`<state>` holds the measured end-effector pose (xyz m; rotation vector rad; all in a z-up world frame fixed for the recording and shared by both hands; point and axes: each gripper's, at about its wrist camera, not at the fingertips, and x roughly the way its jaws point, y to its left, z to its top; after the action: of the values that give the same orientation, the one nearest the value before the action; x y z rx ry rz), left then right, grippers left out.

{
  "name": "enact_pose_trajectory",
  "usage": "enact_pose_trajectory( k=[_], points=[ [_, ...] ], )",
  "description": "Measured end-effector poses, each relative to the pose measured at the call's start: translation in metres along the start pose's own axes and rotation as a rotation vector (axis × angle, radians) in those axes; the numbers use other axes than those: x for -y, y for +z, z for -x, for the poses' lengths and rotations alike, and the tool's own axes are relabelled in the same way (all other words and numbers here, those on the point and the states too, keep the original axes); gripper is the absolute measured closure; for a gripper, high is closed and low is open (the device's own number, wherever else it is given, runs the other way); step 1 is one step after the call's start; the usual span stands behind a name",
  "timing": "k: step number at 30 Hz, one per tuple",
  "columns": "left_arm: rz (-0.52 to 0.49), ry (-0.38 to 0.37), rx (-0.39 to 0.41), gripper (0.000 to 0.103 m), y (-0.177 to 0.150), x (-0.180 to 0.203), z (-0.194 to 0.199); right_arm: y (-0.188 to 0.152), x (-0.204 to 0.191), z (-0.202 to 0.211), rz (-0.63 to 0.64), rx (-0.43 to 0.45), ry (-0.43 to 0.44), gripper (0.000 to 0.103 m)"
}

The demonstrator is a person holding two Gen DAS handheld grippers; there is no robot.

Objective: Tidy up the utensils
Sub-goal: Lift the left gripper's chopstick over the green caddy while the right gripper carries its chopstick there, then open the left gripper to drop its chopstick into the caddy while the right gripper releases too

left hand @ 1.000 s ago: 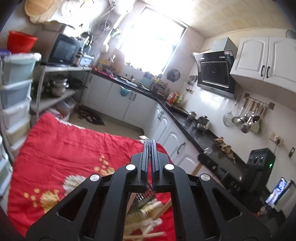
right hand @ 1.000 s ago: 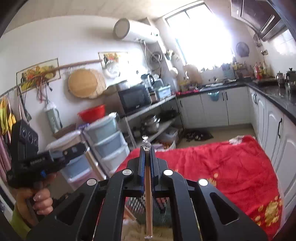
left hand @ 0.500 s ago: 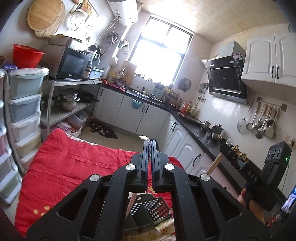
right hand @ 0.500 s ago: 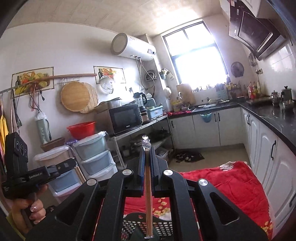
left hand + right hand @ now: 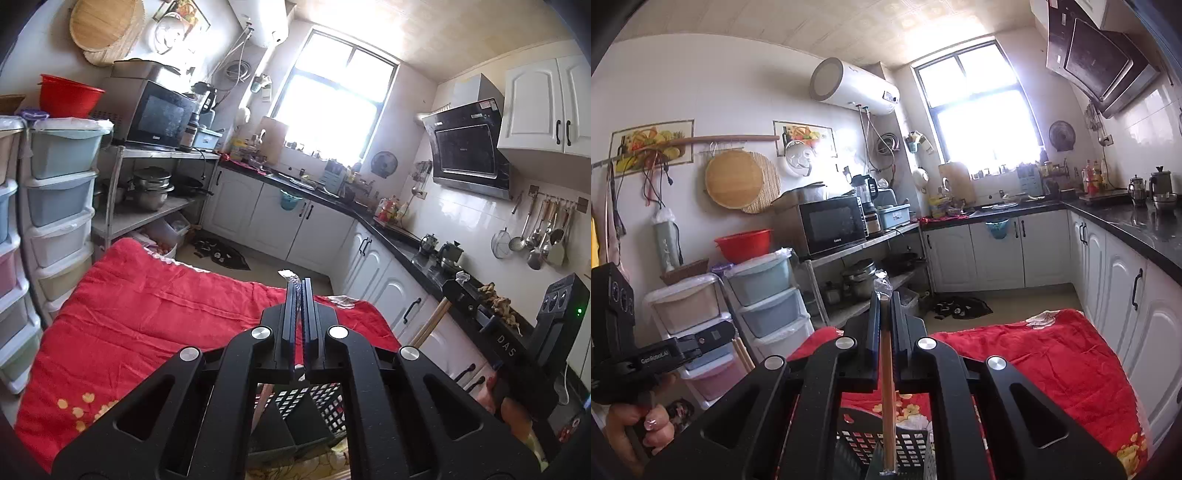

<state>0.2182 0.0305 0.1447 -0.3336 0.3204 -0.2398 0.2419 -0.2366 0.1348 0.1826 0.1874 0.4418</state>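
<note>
The right gripper point(image 5: 884, 310) is clamping shut on plastic-wrapped pale wooden chopsticks point(image 5: 887, 398), holding them lengthwise so the lower end is hanging over the black perforated plastic utensil basket point(image 5: 908, 443) at 6 o'clock, probably for dropping in. The left gripper point(image 5: 300, 295) is also pinching shut on something thin and wrapped, hard to identify, above the same basket point(image 5: 325, 402) sitting on the red floral quilt point(image 5: 147, 306).

Chopsticks point(image 5: 886, 391): smooth pale wood, clear plastic wrap at the tip. Basket point(image 5: 908, 446): matt black perforated plastic. Cloth point(image 5: 147, 306): soft red fabric.
</note>
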Motion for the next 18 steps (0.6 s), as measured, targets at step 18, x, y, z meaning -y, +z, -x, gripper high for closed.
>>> enact_pose_trajectory(
  k=[18],
  points=[
    [0.027, 0.025, -0.019, 0.084, -0.039, -0.009, 0.004, -0.033, 0.001, 0.005, -0.028, -0.049, -0.011, 0.07]
  ],
)
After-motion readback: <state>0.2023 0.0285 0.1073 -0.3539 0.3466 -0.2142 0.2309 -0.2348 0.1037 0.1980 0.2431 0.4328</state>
